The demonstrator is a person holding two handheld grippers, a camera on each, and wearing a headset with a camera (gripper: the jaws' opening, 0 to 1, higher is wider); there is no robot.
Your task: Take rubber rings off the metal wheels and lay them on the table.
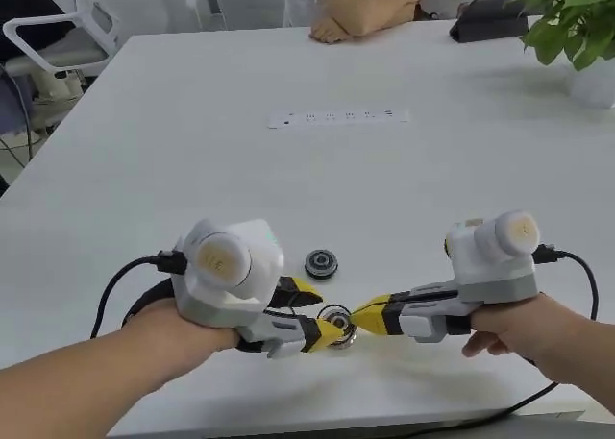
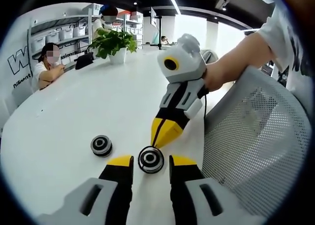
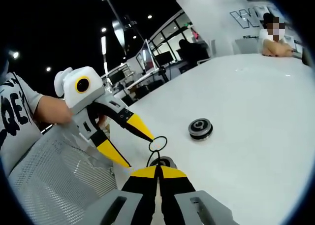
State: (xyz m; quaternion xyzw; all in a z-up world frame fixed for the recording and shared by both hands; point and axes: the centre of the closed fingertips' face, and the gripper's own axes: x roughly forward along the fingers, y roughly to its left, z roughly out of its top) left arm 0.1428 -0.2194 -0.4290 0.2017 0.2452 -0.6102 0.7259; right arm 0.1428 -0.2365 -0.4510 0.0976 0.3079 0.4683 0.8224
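the near metal wheel (image 2: 151, 159) is taken here as the landmark; it lies flat on the white table (image 1: 288, 170), close to the edge nearest the person

the left hand-held gripper (image 2: 152, 162) is held with its jaws apart, one yellow tip on each side of this wheel, so that the wheel is bracketed and, it is judged, kept from sliding or lifting while its ring is pulled; whether the tips actually touch the wheel cannot be told

the right hand-held gripper (image 3: 157, 171) is brought in from the opposite side of the wheel, jaws pressed together on a thin black rubber ring (image 3: 158, 137). in the right gripper view the ring is seen as a small loop raised just above the wheel, with part of it seemingly trailing down to the rim, so the ring is judged to be partly peeled and not yet free. a pinch on one spot is suited to such a slack, stretchy band, since it can be rolled off the rim a little at a time

a second wheel (image 1: 321, 263) is left just beyond the near wheel, apart from both hand-held grippers, its dark rim suggesting a ring to be removed later. a power strip (image 1: 338, 118) is set well beyond both wheels

no loose ring is seen laid on the table, so the task is judged to be at an early stage
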